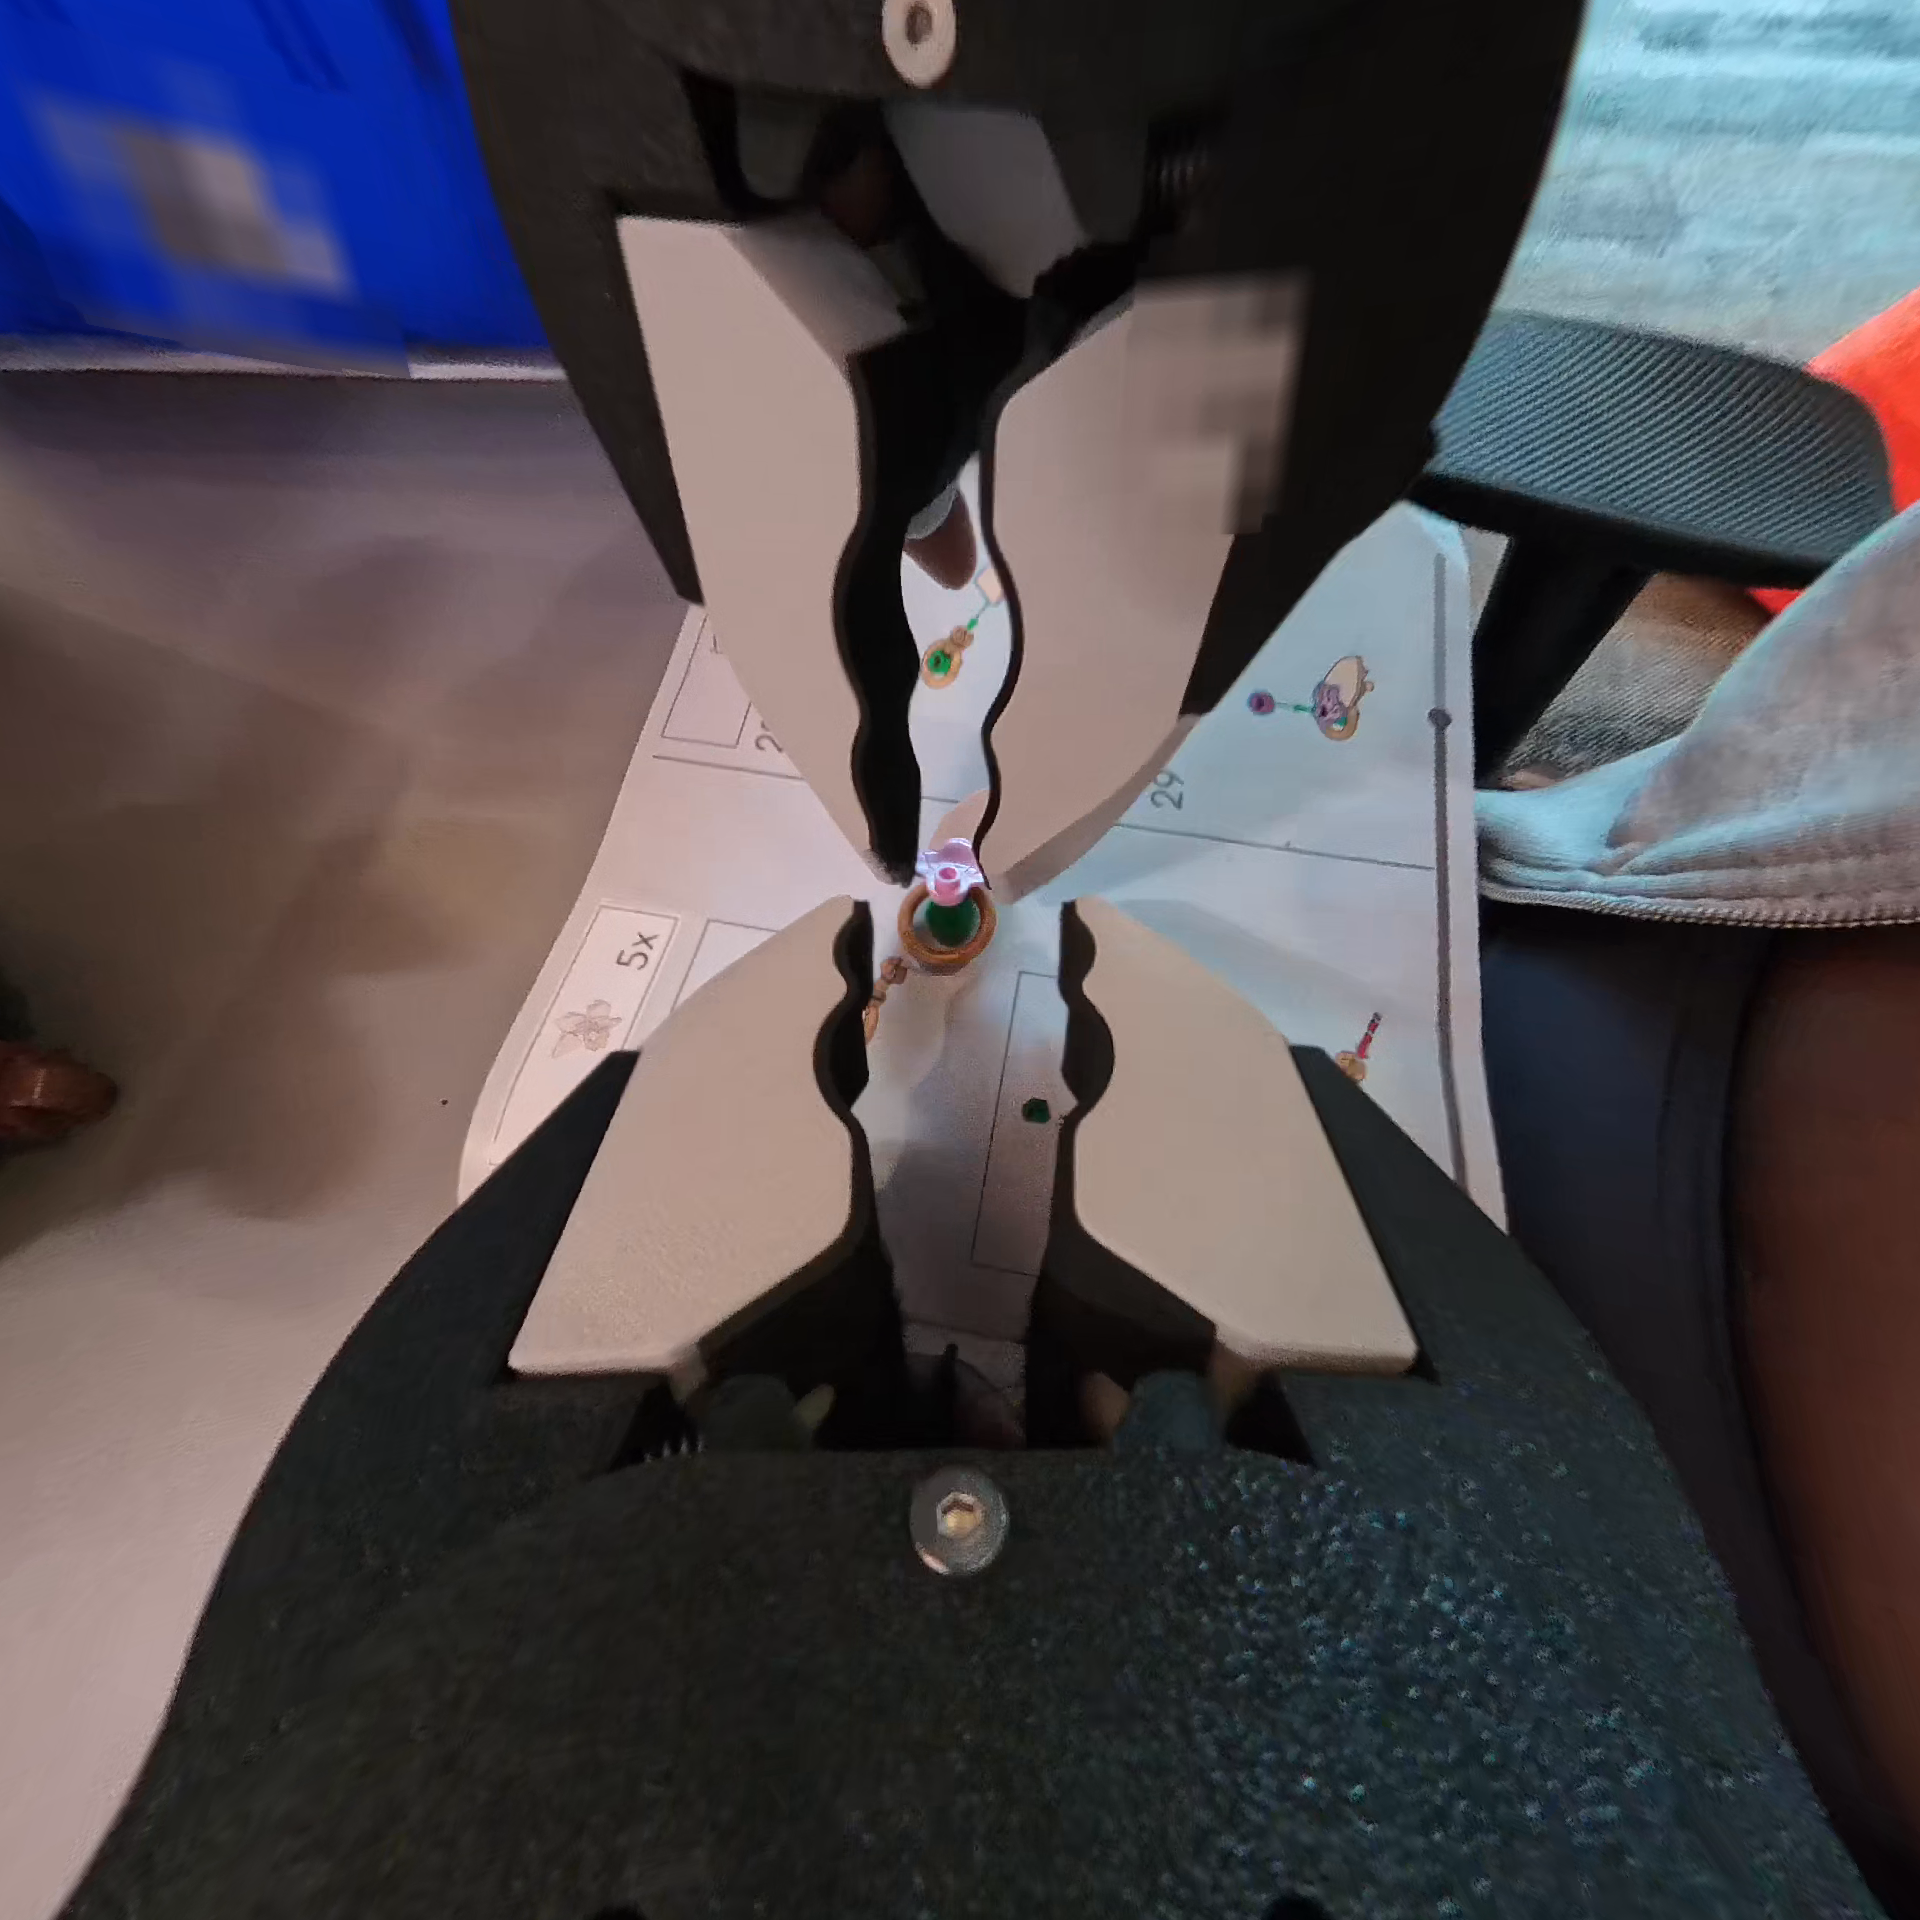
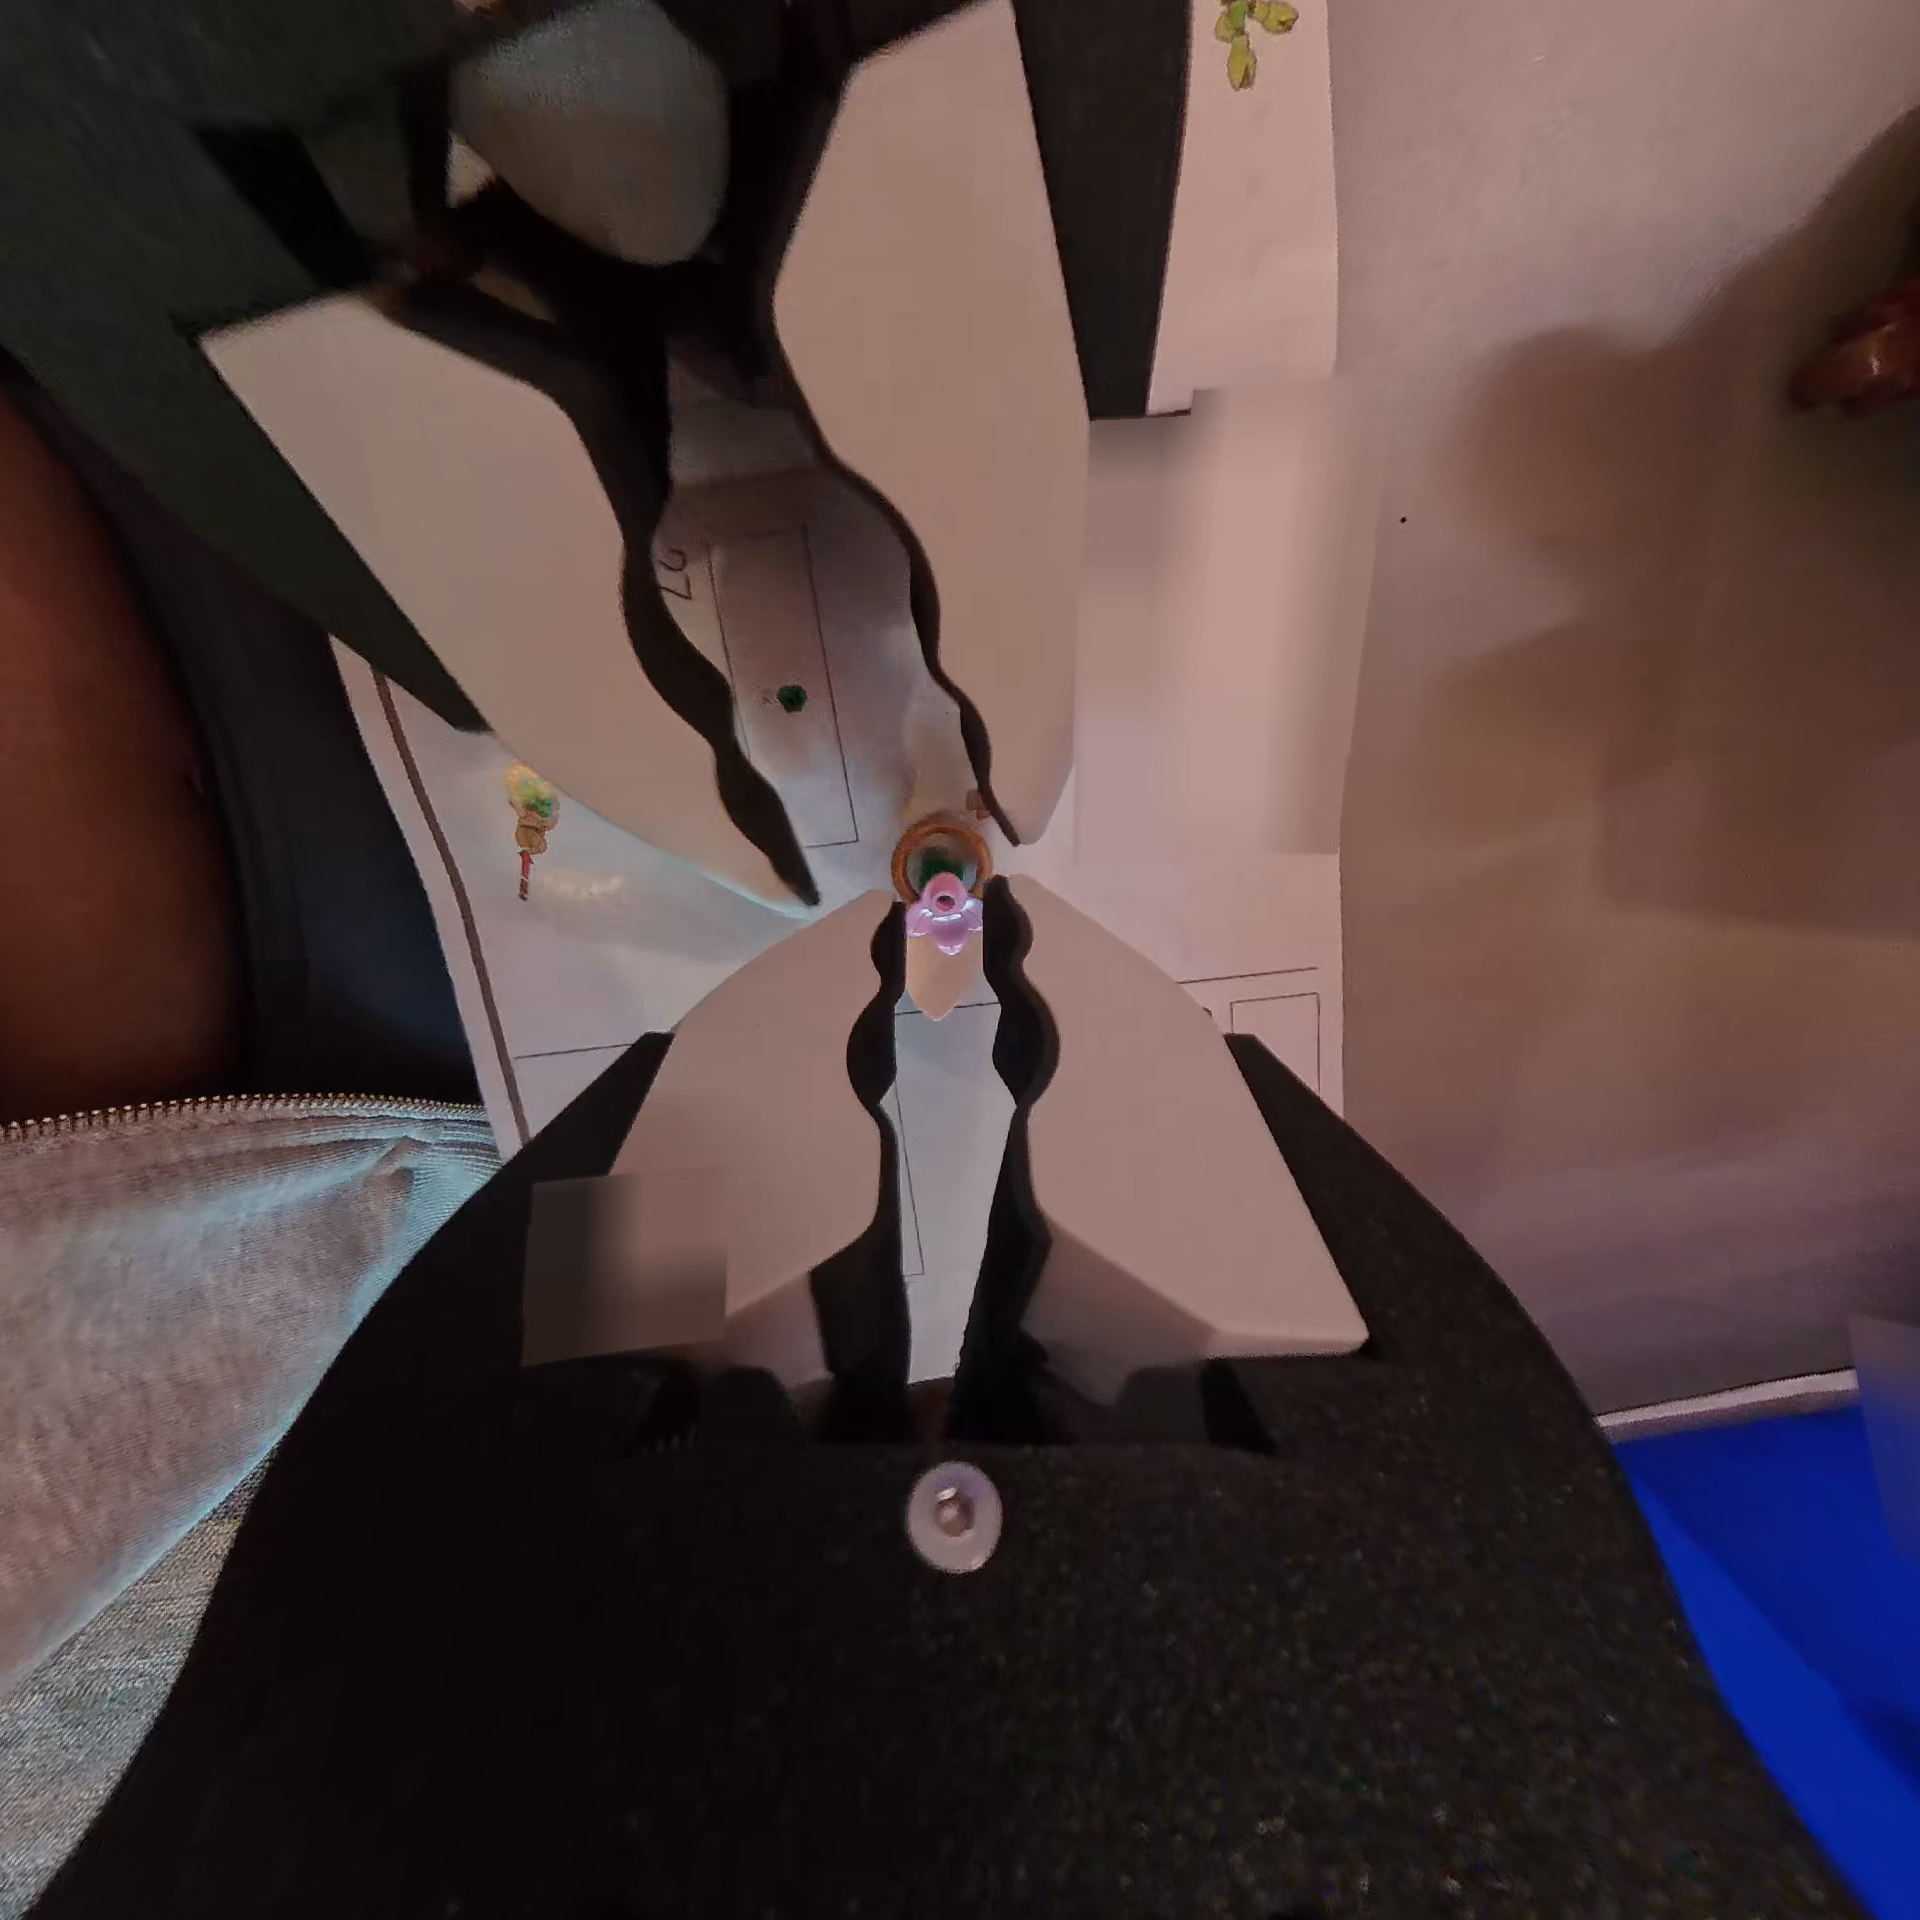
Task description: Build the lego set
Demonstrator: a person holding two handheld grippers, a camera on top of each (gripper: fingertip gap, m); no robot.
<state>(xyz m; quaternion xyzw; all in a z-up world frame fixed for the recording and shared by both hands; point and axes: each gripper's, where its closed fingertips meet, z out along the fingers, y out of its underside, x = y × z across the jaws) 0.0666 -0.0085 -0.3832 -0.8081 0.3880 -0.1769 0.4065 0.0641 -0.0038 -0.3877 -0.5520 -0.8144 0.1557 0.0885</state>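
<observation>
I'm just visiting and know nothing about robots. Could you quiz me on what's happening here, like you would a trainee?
1. True or false: the small pink plastic flower piece sits between the right gripper's fingertips.
2. What lies beneath it? A) printed white paper instruction booklet B) keyboard C) plate
3. Fill in: the small green stud sits inside a tan round ____.
Key: 1 true; 2 A; 3 ring.

Two claws meet tip to tip, pointing straight at each other. The left claw holds its fingers parted, a clear gap between the pale pads. The right claw reaches in from the opposite side, its fingers drawn close together, narrowing toward the tips.
</observation>
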